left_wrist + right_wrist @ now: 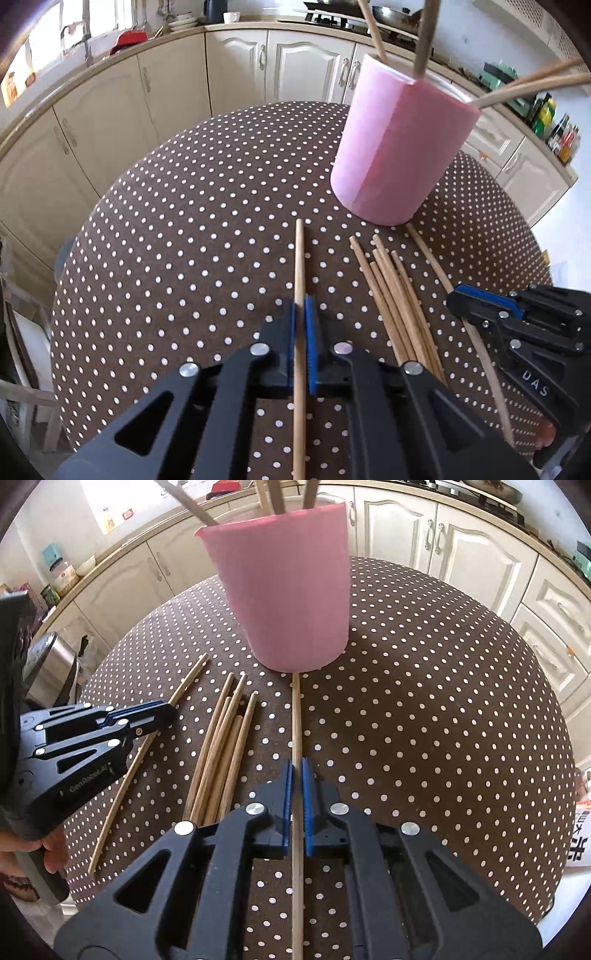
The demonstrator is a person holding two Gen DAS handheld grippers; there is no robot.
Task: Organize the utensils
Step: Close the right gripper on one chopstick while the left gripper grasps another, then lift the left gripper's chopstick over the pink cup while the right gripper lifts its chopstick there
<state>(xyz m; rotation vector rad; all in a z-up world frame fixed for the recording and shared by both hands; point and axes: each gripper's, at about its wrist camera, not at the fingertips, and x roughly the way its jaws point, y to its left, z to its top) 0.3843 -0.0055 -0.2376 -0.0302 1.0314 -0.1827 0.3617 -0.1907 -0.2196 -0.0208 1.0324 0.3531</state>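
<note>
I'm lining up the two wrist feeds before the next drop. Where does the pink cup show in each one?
Left wrist: pink cup sits upper right, leaning, chopsticks sticking out of its top.
Right wrist: it stands top centre, straight ahead of the jaws.
Shared landmark: the loose bundle of chopsticks lying on the dotted tablecloth in front of the cup.

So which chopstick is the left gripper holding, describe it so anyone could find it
Start at the pink cup on the dotted tablecloth. In front of it lies a loose bundle of chopsticks. The held chopstick lies alone beside that bundle, clamped in the left gripper.
</note>
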